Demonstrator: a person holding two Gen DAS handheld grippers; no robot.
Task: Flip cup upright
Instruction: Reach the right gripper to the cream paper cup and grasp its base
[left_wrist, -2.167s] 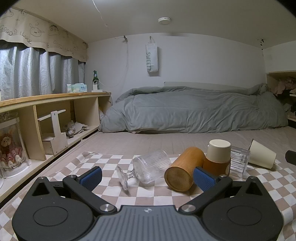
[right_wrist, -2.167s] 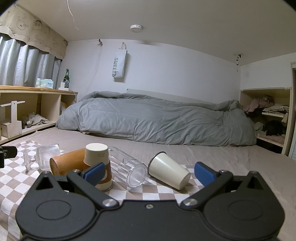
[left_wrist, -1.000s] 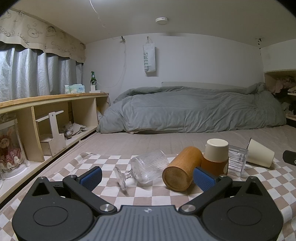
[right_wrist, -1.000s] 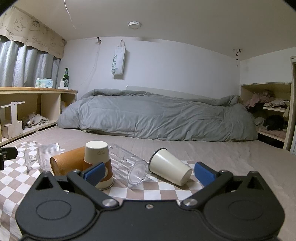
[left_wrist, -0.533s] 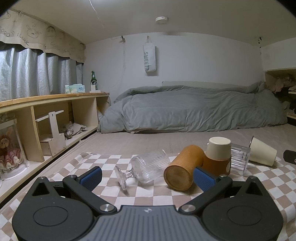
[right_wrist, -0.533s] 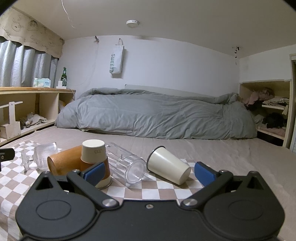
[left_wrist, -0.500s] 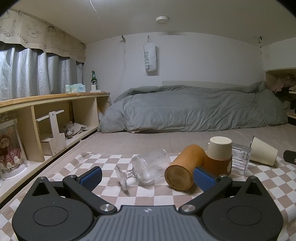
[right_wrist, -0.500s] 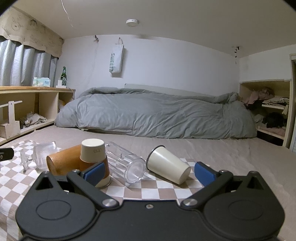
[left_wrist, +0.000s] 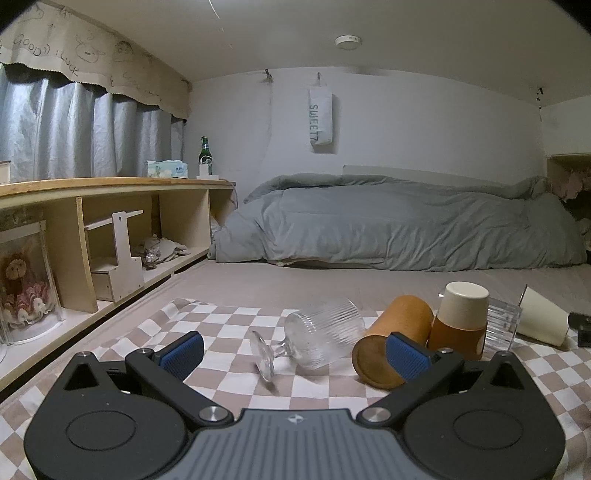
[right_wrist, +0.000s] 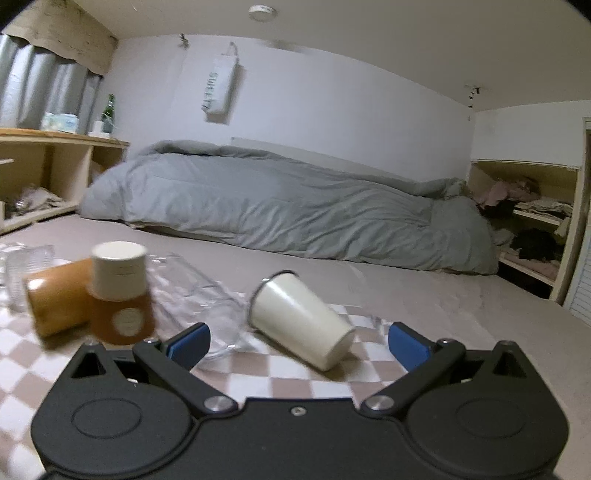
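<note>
Several cups lie on a checkered cloth (left_wrist: 229, 332). A cream cup (right_wrist: 299, 325) lies on its side, rim to the upper left; it also shows in the left wrist view (left_wrist: 539, 321). My right gripper (right_wrist: 298, 347) is open, its jaws either side of this cup, just short of it. A ribbed stemmed glass (left_wrist: 317, 336), a wooden cup (left_wrist: 391, 343) and a clear tumbler (right_wrist: 199, 295) lie on their sides. A brown and cream cup (left_wrist: 461, 317) stands upside down. My left gripper (left_wrist: 293, 352) is open, just before the stemmed glass.
A grey duvet (left_wrist: 388, 221) lies on the bed behind the cloth. A wooden shelf unit (left_wrist: 110, 229) runs along the left, with a bottle (left_wrist: 205, 155) on top. Shelves with clothes (right_wrist: 532, 221) are at the right.
My right gripper has moved forward and right, so the cream cup now sits between its jaws; the view is blurred. The left gripper has hardly moved.
</note>
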